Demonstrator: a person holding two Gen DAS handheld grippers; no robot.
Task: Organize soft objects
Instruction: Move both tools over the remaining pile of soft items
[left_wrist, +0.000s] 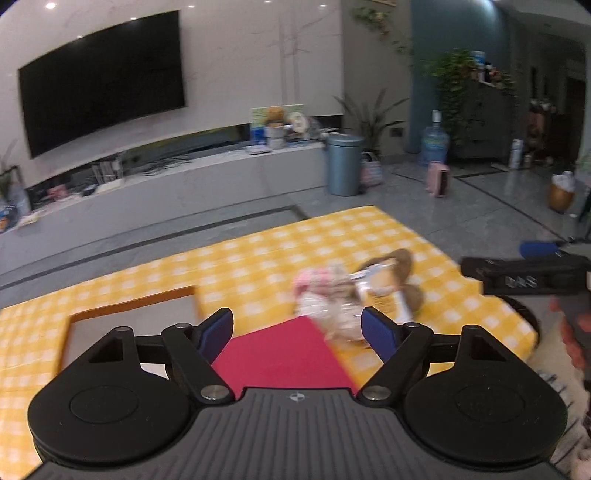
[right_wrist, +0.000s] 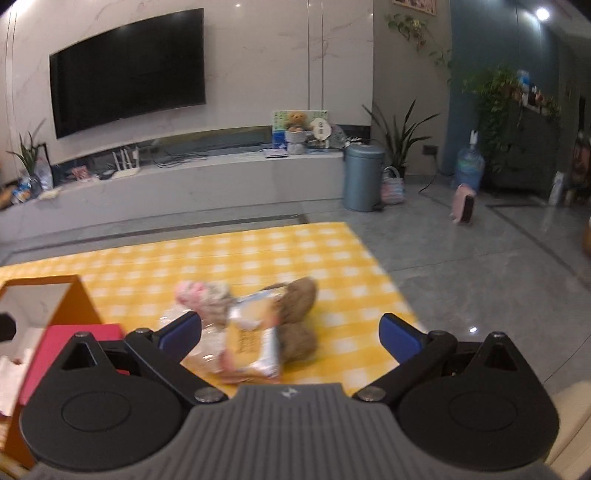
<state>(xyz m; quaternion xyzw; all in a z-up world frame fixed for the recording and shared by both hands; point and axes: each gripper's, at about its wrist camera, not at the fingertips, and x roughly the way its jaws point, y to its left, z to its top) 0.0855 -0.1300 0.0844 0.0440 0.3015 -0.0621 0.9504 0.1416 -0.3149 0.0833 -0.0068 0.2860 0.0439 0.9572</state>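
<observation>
This is a home living room — a large dark television (right_wrist: 127, 70) hangs on a pale marble wall. Below the television runs a long low white shelf (right_wrist: 177, 184) with cables, a router and a teddy bear (right_wrist: 297, 122). Right of the television stand a blue bin (right_wrist: 364, 177), a leafy houseplant (right_wrist: 400, 136) and a water bottle (right_wrist: 470, 166) — all on a glossy grey tiled floor (right_wrist: 461, 266).

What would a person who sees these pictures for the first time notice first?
First, the yellow checked cloth spread over the floor, with a small heap of soft things near its middle: brown plush pieces, a pink fluffy item and a yellow packet. An orange box stands at the cloth's left. On the wall behind hangs a big dark television.
</observation>
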